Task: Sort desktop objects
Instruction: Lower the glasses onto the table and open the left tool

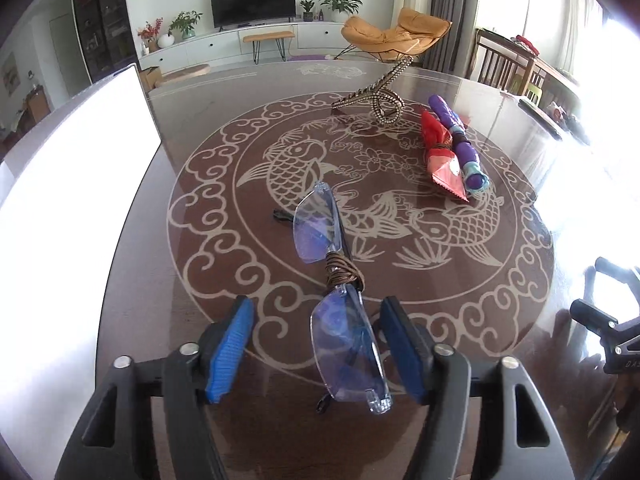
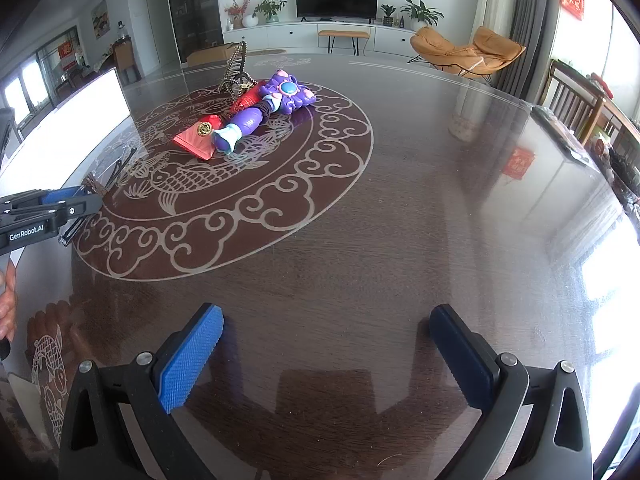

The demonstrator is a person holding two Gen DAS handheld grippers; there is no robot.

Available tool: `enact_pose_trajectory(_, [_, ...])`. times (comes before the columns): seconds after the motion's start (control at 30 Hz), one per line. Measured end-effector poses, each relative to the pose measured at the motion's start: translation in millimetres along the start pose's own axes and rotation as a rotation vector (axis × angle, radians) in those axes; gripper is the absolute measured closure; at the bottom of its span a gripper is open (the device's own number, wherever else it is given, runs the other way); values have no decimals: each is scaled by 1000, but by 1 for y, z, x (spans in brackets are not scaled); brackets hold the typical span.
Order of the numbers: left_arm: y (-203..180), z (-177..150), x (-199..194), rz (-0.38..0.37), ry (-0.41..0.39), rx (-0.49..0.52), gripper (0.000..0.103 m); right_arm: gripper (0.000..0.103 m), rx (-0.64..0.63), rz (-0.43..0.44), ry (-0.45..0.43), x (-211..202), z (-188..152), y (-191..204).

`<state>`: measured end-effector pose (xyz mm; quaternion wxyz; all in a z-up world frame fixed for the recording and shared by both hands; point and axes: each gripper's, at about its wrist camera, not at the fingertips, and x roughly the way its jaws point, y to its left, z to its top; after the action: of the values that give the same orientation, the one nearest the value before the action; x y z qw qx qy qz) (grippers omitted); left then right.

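Clear blue-tinted glasses [image 1: 340,300], wound at the bridge with brown cord, lie on the glass-topped table [image 1: 500,272]. My left gripper [image 1: 318,316] is open, its blue pads either side of the near lens, not touching it. A purple toy wand [image 1: 460,140] and a red envelope [image 1: 442,160] are tied together at the far right; they also show in the right wrist view, the wand [image 2: 256,116] and the envelope [image 2: 200,136]. A beaded metal stand [image 1: 380,96] is behind them. My right gripper [image 2: 326,328] is open and empty over bare table.
A bright white panel [image 1: 72,200] stands along the table's left edge. The left gripper's body [image 2: 44,216] shows at the left in the right wrist view. Wooden chairs [image 1: 508,68] stand beyond the far right edge.
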<state>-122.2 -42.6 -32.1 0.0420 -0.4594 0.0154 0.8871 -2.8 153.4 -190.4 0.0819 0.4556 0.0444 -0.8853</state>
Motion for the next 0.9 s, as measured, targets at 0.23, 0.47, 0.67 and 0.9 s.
enact_pose_trajectory(0.23, [-4, 1, 7, 17, -21, 12, 19, 0, 0, 0, 0, 0, 0, 0])
enact_pose_trajectory(0.47, [5, 6, 16, 37, 12, -29, 0, 0, 0, 0, 0, 0, 0, 0])
enact_pose_trajectory(0.67, [6, 4, 17, 40, 10, -33, 0, 0, 0, 0, 0, 0, 0, 0])
enact_pose_trajectory(0.9, [6, 3, 16, 42, 8, -34, 0, 0, -1, 1, 0, 0, 0, 0])
